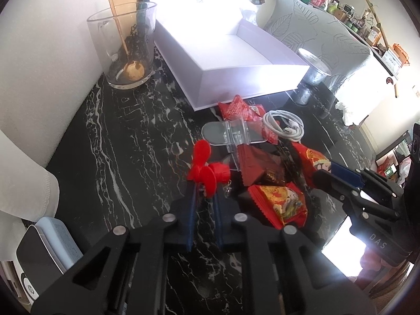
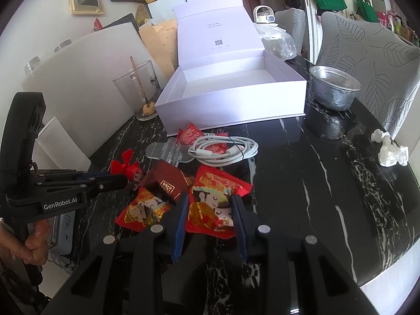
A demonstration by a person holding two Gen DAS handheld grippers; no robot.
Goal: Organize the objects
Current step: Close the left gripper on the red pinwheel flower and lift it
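Note:
A pile lies on the black marble table before an open white box [image 2: 236, 97], also in the left view [image 1: 236, 52]. It holds a red mini fan [image 1: 207, 170], a brown KISS packet [image 2: 168, 183], red snack packets [image 2: 218, 202], a white cable [image 2: 225, 149] and a clear stand [image 2: 168, 152]. My left gripper [image 1: 204, 197] is narrowly open, its fingers on either side of the fan's lower blade; it also shows in the right view [image 2: 123, 181]. My right gripper [image 2: 210, 210] is open around a red snack packet.
A glass cup [image 1: 126, 47] with a wooden stick stands left of the box. A metal bowl [image 2: 333, 89] sits right of the box. Crumpled tissue [image 2: 391, 152] lies near the right edge. A grey chair [image 2: 367, 60] stands behind. A device [image 1: 44, 257] lies at the near left.

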